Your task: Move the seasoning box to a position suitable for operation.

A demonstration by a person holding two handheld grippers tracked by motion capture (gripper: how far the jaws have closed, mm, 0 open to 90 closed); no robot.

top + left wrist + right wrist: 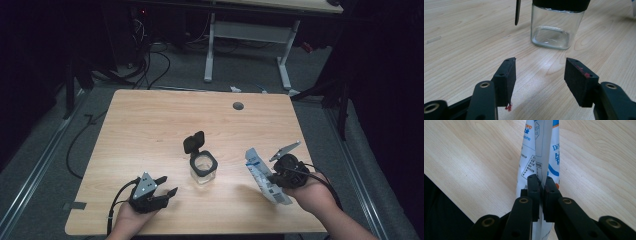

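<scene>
Right claw [541, 186] pinches packet [539, 152] between pads.

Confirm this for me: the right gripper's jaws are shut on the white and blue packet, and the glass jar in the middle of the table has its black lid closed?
Not quite. The black lid is flipped open, standing up behind the glass jar, as the high view shows. The rest holds: the right gripper has its jaws shut on the white and blue packet.

Jar [203, 169] mid-table (lid [194, 141] behind), packet [264, 175] to its right.
</scene>
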